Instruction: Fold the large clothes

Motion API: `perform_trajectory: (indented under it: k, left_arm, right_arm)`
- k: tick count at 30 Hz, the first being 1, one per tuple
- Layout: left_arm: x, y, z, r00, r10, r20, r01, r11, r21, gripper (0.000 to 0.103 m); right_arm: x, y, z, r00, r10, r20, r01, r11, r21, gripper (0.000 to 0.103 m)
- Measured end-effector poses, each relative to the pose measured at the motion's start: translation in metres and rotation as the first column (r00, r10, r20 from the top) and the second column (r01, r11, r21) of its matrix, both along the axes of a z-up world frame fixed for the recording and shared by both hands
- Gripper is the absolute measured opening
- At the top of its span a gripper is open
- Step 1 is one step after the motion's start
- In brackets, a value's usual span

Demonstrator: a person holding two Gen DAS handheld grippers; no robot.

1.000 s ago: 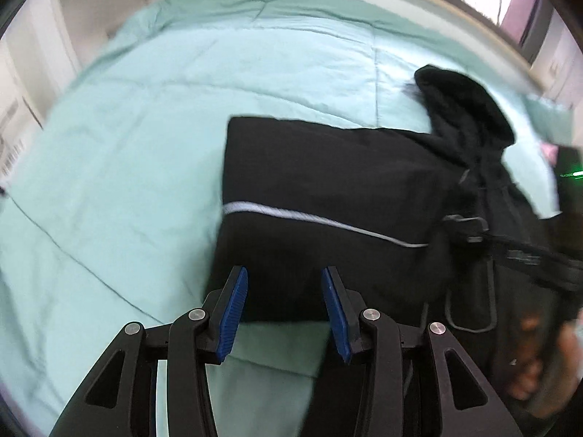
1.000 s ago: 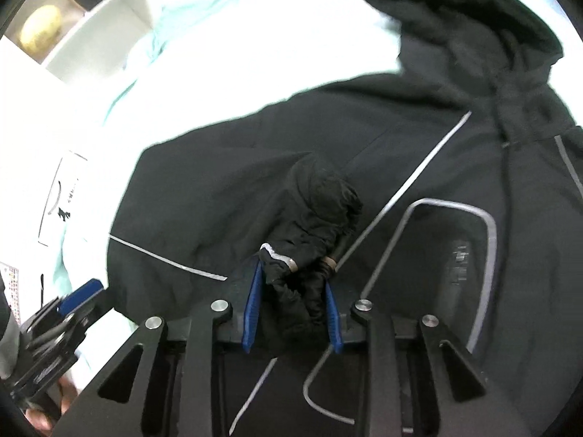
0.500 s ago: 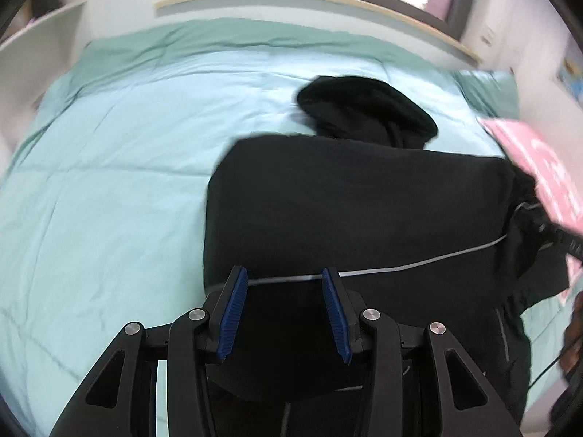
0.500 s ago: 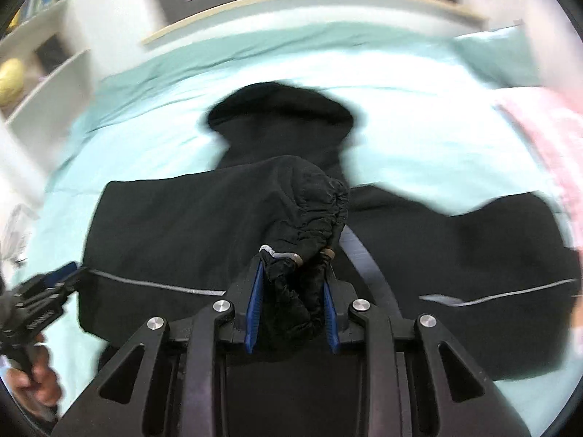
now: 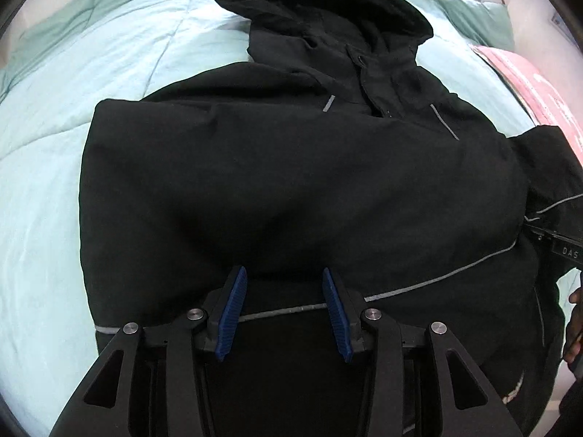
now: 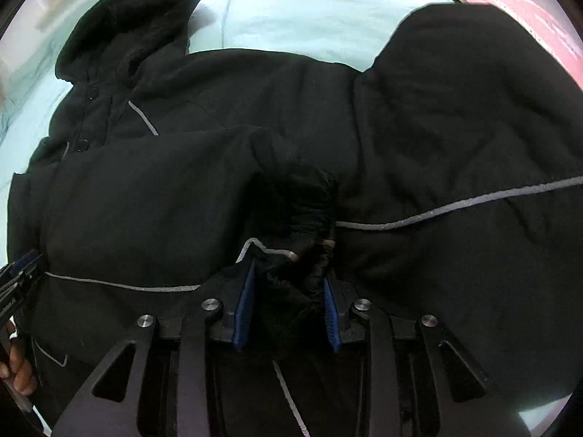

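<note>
Two grippers hang over a black hooded jacket with thin grey reflective stripes (image 5: pixel 291 167), spread on a bed with a pale mint quilted cover (image 5: pixel 47 167), hood at the far end. The right gripper (image 6: pixel 288 309) has its blue-padded fingers (image 6: pixel 243 302) clamped on the bunched black sleeve cuff (image 6: pixel 295 218), though they have just eased apart slightly. The left gripper (image 5: pixel 284 313) holds its fingers (image 5: pixel 231 313) moderately apart, gripping nothing, above the near hem.

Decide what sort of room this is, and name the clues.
Probably a bedroom: a black hooded jacket lies spread on a bed's pale green quilted cover, with a green pillow and pink fabric alongside.
</note>
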State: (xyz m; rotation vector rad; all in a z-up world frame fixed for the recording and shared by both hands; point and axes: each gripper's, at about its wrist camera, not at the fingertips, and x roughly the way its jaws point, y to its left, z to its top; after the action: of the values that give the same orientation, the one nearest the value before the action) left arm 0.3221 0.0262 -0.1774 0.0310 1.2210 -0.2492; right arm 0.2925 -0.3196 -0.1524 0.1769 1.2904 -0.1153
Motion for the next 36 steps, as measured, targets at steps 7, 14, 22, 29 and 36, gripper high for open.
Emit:
perform_trajectory:
  k: [7,14,22,29,36]
  left_arm:
    - [-0.013,0.019,0.062,0.998,0.022,0.061,-0.014,0.991,-0.131,0.045]
    - [-0.013,0.028,0.017,0.994,0.096,-0.049,-0.100,0.992,-0.078,0.045]
    - [-0.025,0.009,0.016,0.999,0.038,-0.016,-0.037,0.999,0.038,0.045]
    - [-0.043,-0.039,0.054,0.995,-0.098,-0.010,0.097,0.993,-0.065,0.045]
    - [-0.045,-0.147,0.062,0.965,-0.263,-0.016,0.259,0.958,-0.120,0.045]
  right_arm:
    - [-0.019,0.011,0.086,0.987,-0.002,0.163,-0.004,0.999,0.039,0.075]
    - [-0.004,0.104,0.032,0.968,0.232,0.092,-0.227,0.972,-0.060,0.073]
    - [-0.012,0.096,-0.011,0.973,0.229,0.017,-0.228,0.973,-0.044,0.073]
    - [-0.063,0.044,0.056,0.973,0.196,0.119,-0.197,0.980,0.002,0.074]
    - [-0.122,-0.070,0.090,0.986,-0.012,0.163,0.012,1.000,0.000,0.076]
